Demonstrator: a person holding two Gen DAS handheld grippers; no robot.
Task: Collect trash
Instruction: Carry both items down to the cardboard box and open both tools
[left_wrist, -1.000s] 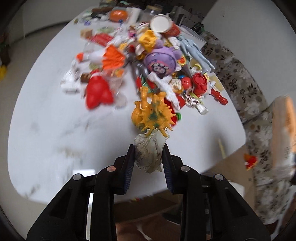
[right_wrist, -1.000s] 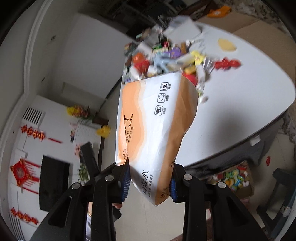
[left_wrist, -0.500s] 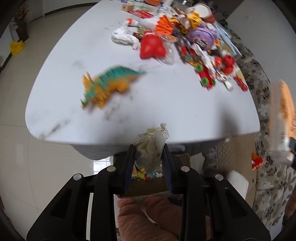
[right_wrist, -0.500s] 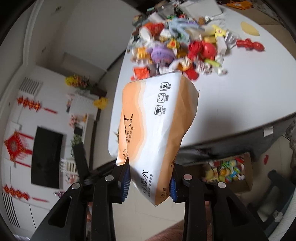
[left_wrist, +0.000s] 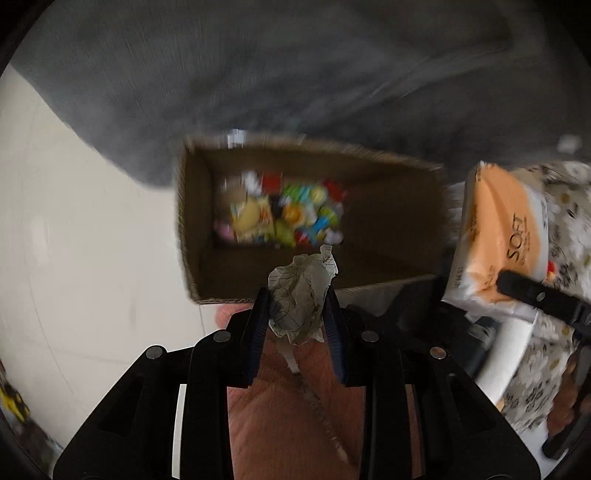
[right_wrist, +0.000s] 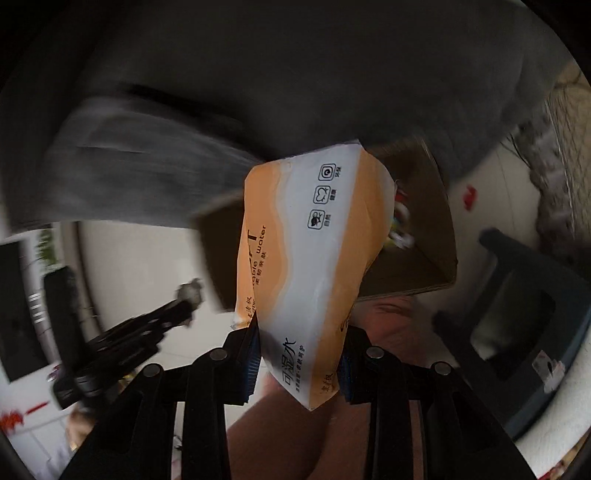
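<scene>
My left gripper is shut on a crumpled paper wad and holds it above the near edge of an open cardboard box on the floor. The box holds colourful wrappers and scraps. My right gripper is shut on an orange and white tissue pack, held above the same box. The pack also shows at the right of the left wrist view. The left gripper with its wad shows at the left of the right wrist view.
The dark underside of the table hangs over the box. Pale tiled floor lies to the left. A floral sofa cover is at the right. A dark stool stands right of the box.
Both grippers have dropped from table height to below the table edge, over the cardboard box. Each still holds its item. The views are blurred by the motion.
</scene>
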